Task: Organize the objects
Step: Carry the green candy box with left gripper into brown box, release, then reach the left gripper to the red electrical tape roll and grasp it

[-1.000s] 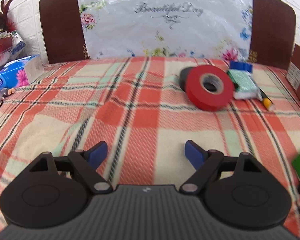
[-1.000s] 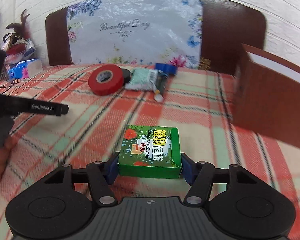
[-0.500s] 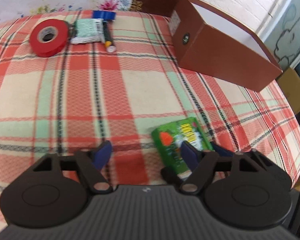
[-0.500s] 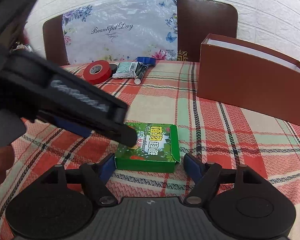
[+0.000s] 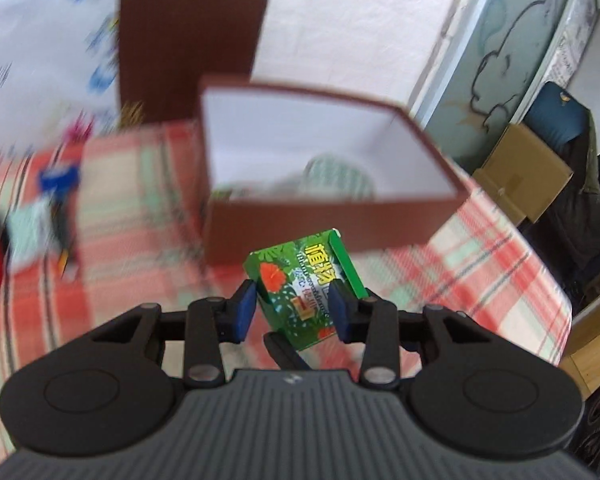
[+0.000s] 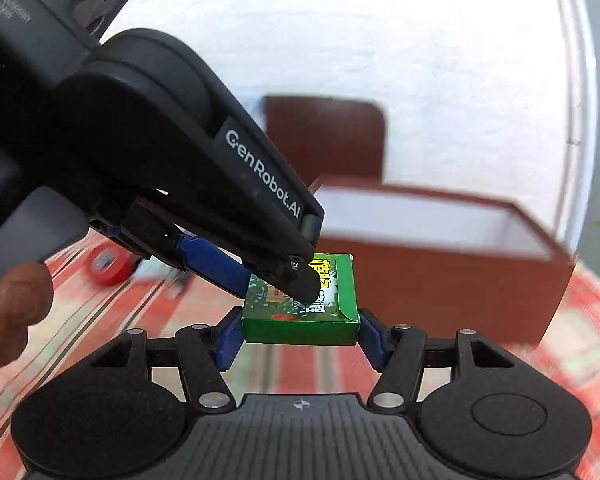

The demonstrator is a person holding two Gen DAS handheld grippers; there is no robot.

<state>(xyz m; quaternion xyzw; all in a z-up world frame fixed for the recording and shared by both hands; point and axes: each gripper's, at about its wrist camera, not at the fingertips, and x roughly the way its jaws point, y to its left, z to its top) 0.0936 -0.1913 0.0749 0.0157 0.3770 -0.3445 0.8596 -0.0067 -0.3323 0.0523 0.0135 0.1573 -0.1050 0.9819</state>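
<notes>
Green box (image 6: 300, 312) partly hidden behind left hand-held gripper (image 6: 278, 276), background blurred

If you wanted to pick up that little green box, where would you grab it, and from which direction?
Grip the green box across its two short ends, coming in level from the near side, as the right gripper does. It is flat and rectangular, so those parallel end faces give the fingers square contact. The printed top is wide, and the left gripper crowds it from above.

Glossy printed cardboard box (image 6: 300, 312), matt brown carton (image 5: 332, 224), woven plaid cloth (image 5: 500, 264).
</notes>
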